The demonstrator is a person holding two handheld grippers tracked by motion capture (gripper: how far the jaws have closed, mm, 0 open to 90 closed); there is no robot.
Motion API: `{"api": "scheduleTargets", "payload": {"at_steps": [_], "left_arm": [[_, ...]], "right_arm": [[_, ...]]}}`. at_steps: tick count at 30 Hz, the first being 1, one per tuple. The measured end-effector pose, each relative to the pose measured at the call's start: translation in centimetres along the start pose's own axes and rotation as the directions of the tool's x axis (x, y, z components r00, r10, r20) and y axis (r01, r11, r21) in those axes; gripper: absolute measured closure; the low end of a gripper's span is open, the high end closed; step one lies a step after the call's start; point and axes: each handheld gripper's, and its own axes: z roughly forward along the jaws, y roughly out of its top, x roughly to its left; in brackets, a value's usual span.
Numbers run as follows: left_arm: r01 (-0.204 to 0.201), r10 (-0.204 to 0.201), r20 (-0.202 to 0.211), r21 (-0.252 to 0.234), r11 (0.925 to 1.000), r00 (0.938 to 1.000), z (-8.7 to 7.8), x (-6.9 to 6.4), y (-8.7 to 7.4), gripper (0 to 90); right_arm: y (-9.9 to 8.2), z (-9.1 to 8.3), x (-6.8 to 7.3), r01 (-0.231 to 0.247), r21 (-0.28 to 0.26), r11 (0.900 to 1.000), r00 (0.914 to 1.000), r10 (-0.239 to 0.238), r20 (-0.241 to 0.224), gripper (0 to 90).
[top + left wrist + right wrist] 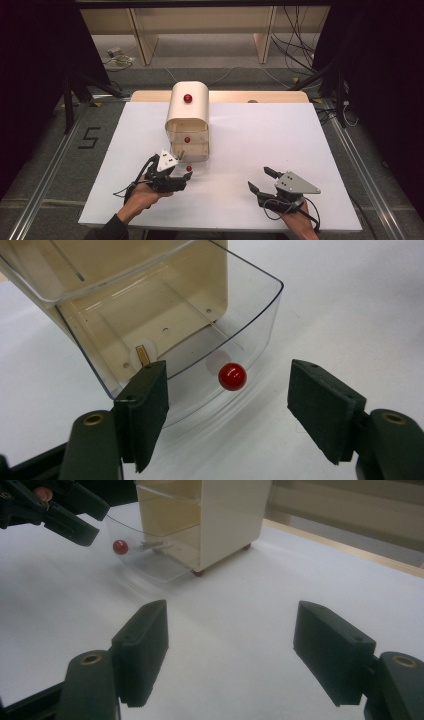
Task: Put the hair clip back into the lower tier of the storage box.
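Observation:
A small cream drawer cabinet [187,117] stands on the white table top [260,135]. Its clear bottom drawer [200,335] is pulled out toward me, and the red knob [232,376] on its front faces my left gripper [229,390]. That gripper is open, a pad on either side of the knob and neither touching it. From above, my left gripper [185,167] sits just in front of the drawer's red knob [189,169]. My right gripper [260,178] rests low over the table at the front right, open with nothing between its pads [145,640].
Two more red knobs sit higher on the cabinet, one on the rounded top [187,98] and one on the middle drawer [187,139]. A small white and brass piece [142,354] lies inside the open drawer. A wooden edge [260,96] borders the table's far side.

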Motion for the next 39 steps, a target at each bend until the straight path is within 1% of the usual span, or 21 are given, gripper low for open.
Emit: {"api": "scheduleTargets", "payload": {"at_steps": [5,6,8,9,10,13,14,16,20,25,28,30,31,32,33,34,35,36,37,38,39], "left_arm": [[-0.008,0.008,0.005,0.007,0.9999,1.0,0.2,-0.1,-0.1,32.3],[-0.008,0.008,0.007,0.015,0.9999,0.9999,0.1,-0.1,-0.2,32.3],[-0.008,0.008,0.005,0.015,0.9999,1.0,0.1,-0.2,-0.2,32.3],[-0.009,0.009,0.01,0.01,0.9999,0.9999,0.0,-0.3,-0.3,32.3],[-0.016,0.016,0.01,0.016,0.9997,0.9998,-0.1,-0.4,-0.3,32.3],[-0.021,0.021,0.014,0.01,0.9997,0.9997,-0.2,-0.7,-0.4,32.6],[-0.032,0.032,0.02,0.018,0.9993,0.9993,-0.3,-0.7,-0.5,33.4],[-0.037,0.037,0.025,0.018,0.9991,0.999,-0.3,-0.8,-0.5,34.4],[-0.034,0.034,0.028,0.02,0.9992,0.999,-0.3,-0.9,-0.6,36.1],[-0.026,0.025,0.02,0.029,0.9993,0.9995,-0.2,-0.8,-0.6,40.0],[-0.029,0.029,0.016,0.038,0.9989,0.9995,-0.1,-0.8,-0.8,45.6],[-0.041,0.041,0.012,0.049,0.9979,0.9991,-0.2,-0.8,-0.9,50.9],[-0.043,0.042,0.011,0.051,0.9978,0.999,-0.2,-0.8,-1.0,55.4],[-0.041,0.041,0.01,0.053,0.9978,0.9991,-0.1,-0.7,-1.0,55.4],[-0.036,0.036,0.009,0.051,0.998,0.9993,-0.1,-0.7,-1.1,57.4],[-0.034,0.034,0.009,0.056,0.9978,0.9994,-0.1,-0.6,-1.2,60.4],[-0.033,0.033,0.009,0.058,0.9978,0.9994,-0.1,-0.5,-1.2,65.6],[-0.034,0.034,0.006,0.064,0.9974,0.9994,0.0,-0.4,-1.3,65.6],[-0.028,0.028,0.003,0.061,0.9977,0.9996,0.1,-0.4,-1.3,70.6],[-0.029,0.029,0.001,0.069,0.9972,0.9996,0.1,-0.3,-1.4,70.6],[-0.032,0.032,-0.009,0.074,0.9967,0.9994,0.4,-0.2,-1.4,74.9]], "right_arm": [[0.0,0.0,0.0,-0.003,-0.002,1.0,1.0,0.003,-0.003,30.9],[0.0,0.0,0.0,-0.003,-0.003,1.0,1.0,0.003,-0.002,31.0],[0.0,0.0,0.0,-0.006,-0.003,1.0,1.0,0.006,-0.003,30.9],[0.0,0.0,0.0,-0.006,-0.002,1.0,1.0,0.006,-0.003,31.0],[0.0,0.0,0.0,-0.004,-0.005,1.0,1.0,0.004,-0.002,30.9],[0.0,0.0,-0.1,-0.007,-0.004,1.0,1.0,0.007,-0.003,30.9],[0.0,0.0,0.0,-0.007,-0.005,1.0,1.0,0.007,-0.002,31.0],[0.0,0.0,0.0,-0.007,-0.002,1.0,1.0,0.007,-0.004,31.0],[0.0,0.0,0.0,-0.007,-0.002,1.0,1.0,0.007,-0.005,31.0],[0.0,0.0,-0.1,-0.005,-0.006,1.0,0.9999,0.005,-0.009,31.0],[0.0,0.1,-0.2,-0.007,-0.011,0.9999,0.9999,0.007,-0.01,30.9],[0.0,0.2,-0.2,-0.012,-0.011,0.9999,0.9998,0.012,-0.014,31.0],[0.1,0.3,-0.3,-0.009,-0.009,0.9999,0.9998,0.009,-0.02,31.0],[0.1,0.3,-0.3,-0.009,-0.009,0.9999,0.9998,0.009,-0.02,31.0],[0.1,0.4,-0.3,-0.011,-0.009,0.9999,0.9997,0.011,-0.022,31.0],[0.1,0.4,-0.3,-0.01,-0.01,0.9999,0.9997,0.01,-0.024,31.0],[0.1,0.5,-0.2,-0.006,-0.01,0.9999,0.9997,0.006,-0.025,31.0],[0.1,0.5,-0.2,-0.006,-0.01,0.9999,0.9997,0.006,-0.025,31.0],[0.2,0.4,-0.1,-0.006,-0.01,0.9999,0.9998,0.006,-0.021,31.0],[0.2,0.4,-0.1,-0.006,-0.01,0.9999,0.9998,0.006,-0.021,31.0],[0.2,0.4,-0.1,-0.007,-0.009,0.9999,0.9998,0.007,-0.018,31.0]]}}
